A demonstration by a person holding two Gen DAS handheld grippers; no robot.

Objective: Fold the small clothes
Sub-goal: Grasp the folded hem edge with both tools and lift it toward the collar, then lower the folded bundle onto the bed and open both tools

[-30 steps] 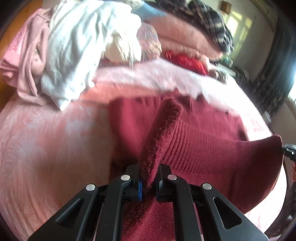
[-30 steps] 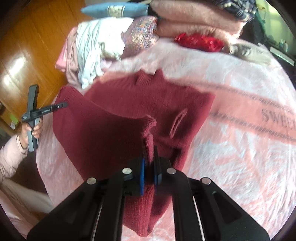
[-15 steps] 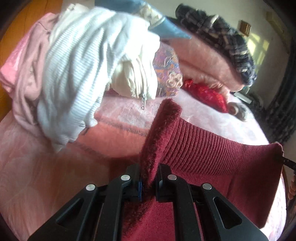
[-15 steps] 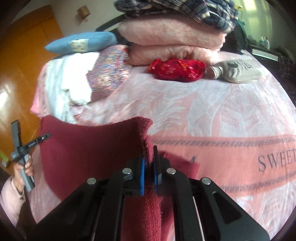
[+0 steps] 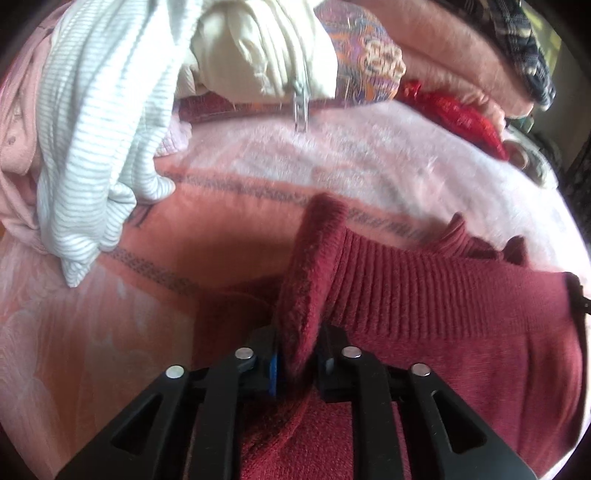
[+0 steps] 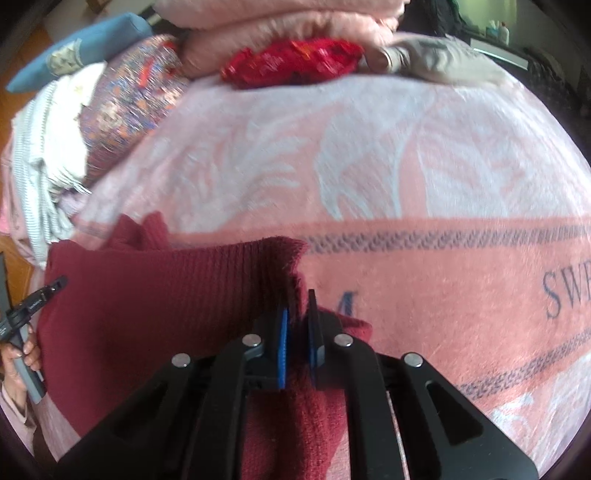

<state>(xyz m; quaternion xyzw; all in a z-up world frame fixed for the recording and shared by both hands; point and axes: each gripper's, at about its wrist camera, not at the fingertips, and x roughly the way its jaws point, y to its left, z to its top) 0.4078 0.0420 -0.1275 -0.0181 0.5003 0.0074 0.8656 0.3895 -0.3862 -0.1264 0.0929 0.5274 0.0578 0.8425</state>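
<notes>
A dark red knit sweater (image 5: 443, 306) lies on a pink bed blanket (image 5: 258, 177), its ribbed hem stretched between the two grippers. My left gripper (image 5: 297, 354) is shut on one corner of the hem, which stands up between the fingers. My right gripper (image 6: 297, 332) is shut on the other corner of the sweater (image 6: 166, 295). The collar (image 6: 144, 229) shows just beyond the hem. The left gripper also shows at the left edge of the right wrist view (image 6: 37, 299), held by a hand.
A pile of white striped and pink clothes (image 5: 92, 122) lies at the left. A patterned pillow (image 6: 133, 96), folded pink blankets (image 6: 277, 22) and a red cloth (image 6: 291, 62) sit at the back. The blanket (image 6: 443, 166) stretches to the right.
Both grippers have carried the hem forward and down over the sweater's body toward the collar. The fold now lies low on the blanket. Both grips hold.
</notes>
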